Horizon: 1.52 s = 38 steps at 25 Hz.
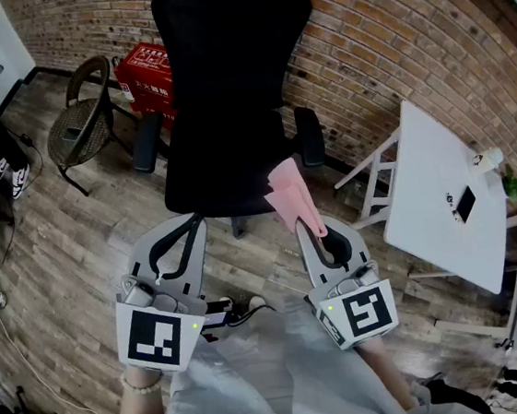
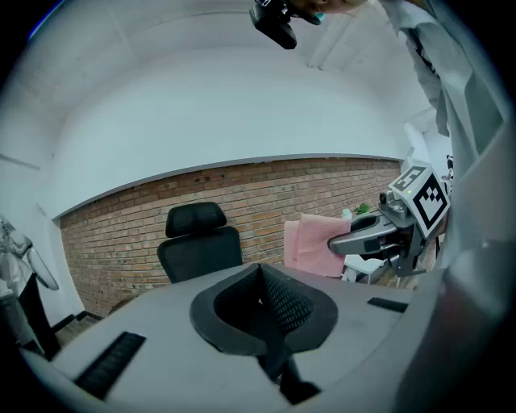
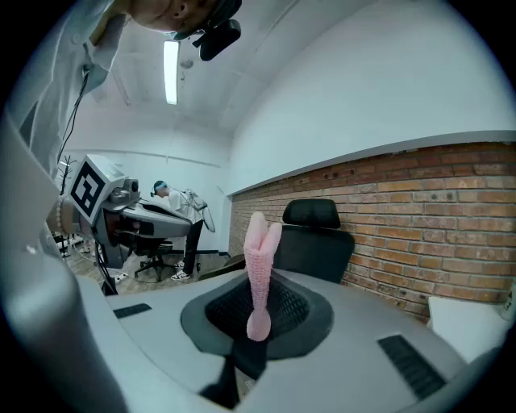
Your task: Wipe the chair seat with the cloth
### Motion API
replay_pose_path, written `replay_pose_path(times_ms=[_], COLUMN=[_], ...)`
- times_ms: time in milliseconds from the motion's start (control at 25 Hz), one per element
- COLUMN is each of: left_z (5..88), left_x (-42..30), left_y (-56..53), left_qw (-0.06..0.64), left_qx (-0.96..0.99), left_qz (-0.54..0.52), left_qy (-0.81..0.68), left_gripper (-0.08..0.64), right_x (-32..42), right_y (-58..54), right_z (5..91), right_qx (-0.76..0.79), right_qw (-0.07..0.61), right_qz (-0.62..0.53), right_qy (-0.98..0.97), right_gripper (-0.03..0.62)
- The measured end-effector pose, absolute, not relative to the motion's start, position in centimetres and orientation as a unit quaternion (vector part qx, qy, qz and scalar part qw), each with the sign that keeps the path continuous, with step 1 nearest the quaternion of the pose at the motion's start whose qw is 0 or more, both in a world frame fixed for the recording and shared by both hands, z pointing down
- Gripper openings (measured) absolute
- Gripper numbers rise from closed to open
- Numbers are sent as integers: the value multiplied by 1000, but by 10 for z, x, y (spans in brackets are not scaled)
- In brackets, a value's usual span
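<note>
Brick wall (image 1: pixel 381 57) runs along the back of the room, with a worn wood plank floor (image 1: pixel 53 271) under everything. Black office chair (image 1: pixel 227 94) sits right in front of the person with its back to the bricks. Off to the left are a wicker chair (image 1: pixel 82 119) and a red crate (image 1: pixel 146 75) against the wall. On the right is a white table (image 1: pixel 442 190) with a phone (image 1: pixel 465 203) lying on it.

The pink cloth (image 1: pixel 293 197) is pinched in the right gripper (image 1: pixel 309 228). Its jaws are clamped on the lower end, and the rest pokes out past the tips. From the head view it lies over the seat's front right corner, but I can't tell if it's actually touching the seat. The left gripper (image 1: pixel 192 221) has its jaws pressed together with nothing between them, held near the seat's front left edge. Both grippers are side by side, just apart, pointing at the chair.
</note>
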State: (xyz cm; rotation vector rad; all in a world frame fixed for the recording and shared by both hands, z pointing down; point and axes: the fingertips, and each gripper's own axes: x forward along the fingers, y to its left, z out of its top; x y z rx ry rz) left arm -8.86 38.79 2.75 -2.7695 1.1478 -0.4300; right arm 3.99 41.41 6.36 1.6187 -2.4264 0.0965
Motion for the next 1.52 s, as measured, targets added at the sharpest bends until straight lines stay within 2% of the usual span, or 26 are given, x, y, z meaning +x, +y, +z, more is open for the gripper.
replay_pose_path(times_ms=[1520], left_z=[35], left_x=[-145], left_y=[360], left_qw=[25], left_qx=[-920], left_qz=[-110], left_qy=[375], left_gripper=[18], right_x=[-5], right_y=[402], right_z=[78], right_qx=[593], right_qw=[111], right_qz=[53], right_qy=[-796], right_gripper=[54])
